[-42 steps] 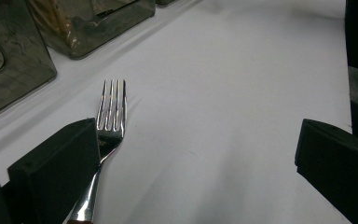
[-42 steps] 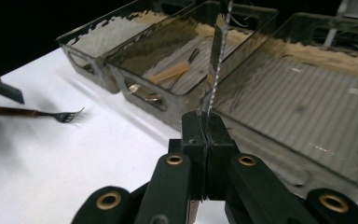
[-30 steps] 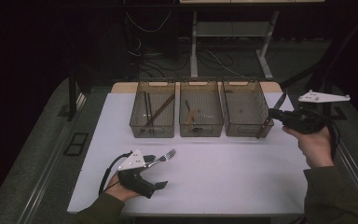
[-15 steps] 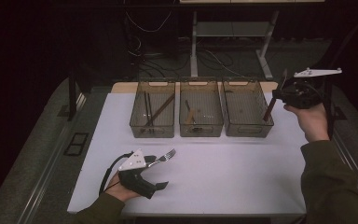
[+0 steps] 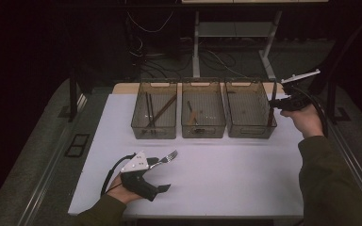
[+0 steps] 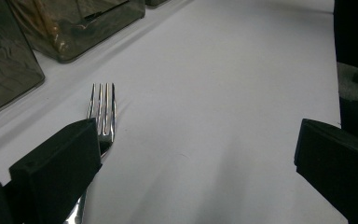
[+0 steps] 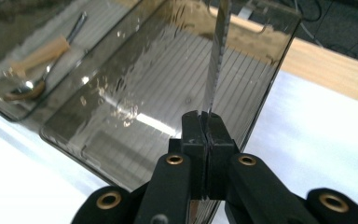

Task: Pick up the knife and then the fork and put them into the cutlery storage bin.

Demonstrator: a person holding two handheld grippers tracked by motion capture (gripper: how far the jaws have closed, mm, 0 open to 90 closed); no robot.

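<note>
Knife (image 5: 272, 104) held upright at right bin (image 5: 250, 108) near-right edge by right gripper (image 5: 277, 104); left gripper (image 5: 162, 175) near-left on table (image 5: 226, 174), fork (image 5: 166, 157) beside it. Left gripper view: jaws wide apart, fork (image 6: 101, 114) at one jaw. Right gripper view: jaws clamped on knife blade (image 7: 216, 56) over right bin (image 7: 168, 107).

The high camera looks forward and down over my side of the white table (image 5: 245, 174), far enough back to take in all three bins (image 5: 202, 115) and both my arms. The camera on my left gripper (image 6: 200, 154) sits low and close to the tabletop, looking across it past a fork (image 6: 101, 109) toward what I think are those same bins. My right gripper's (image 7: 206, 122) camera is nearly against the right-hand bin (image 7: 168, 93), also seen from above.
</note>
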